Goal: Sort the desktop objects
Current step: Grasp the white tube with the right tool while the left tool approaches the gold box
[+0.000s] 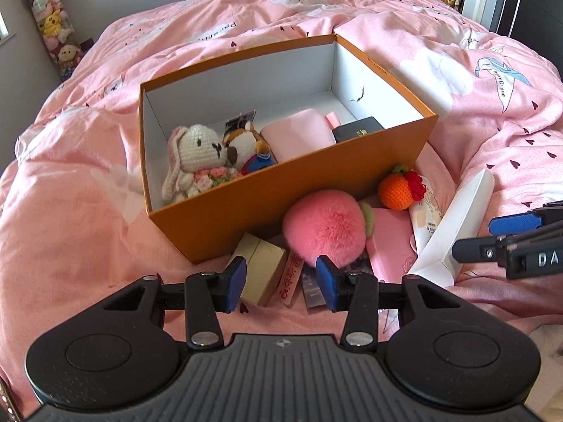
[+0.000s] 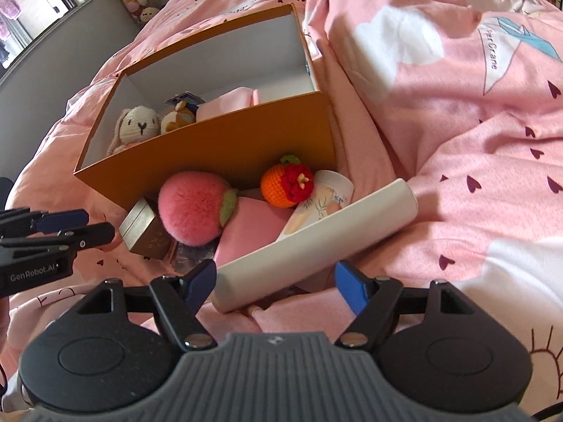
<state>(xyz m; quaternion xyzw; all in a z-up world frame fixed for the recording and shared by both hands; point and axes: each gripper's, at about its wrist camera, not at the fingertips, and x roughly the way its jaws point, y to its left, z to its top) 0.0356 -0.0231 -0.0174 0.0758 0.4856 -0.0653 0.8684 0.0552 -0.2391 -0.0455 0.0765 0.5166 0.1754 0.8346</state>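
Orange box (image 1: 281, 190) fills mid-frame, pink pompom (image 1: 325, 227) and tan case (image 1: 262, 263) crowding both released, empty grippers (image 1: 281, 279) (image 2: 278, 286).

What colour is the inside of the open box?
White inside the box, orange outside; the left wrist view shows it best.
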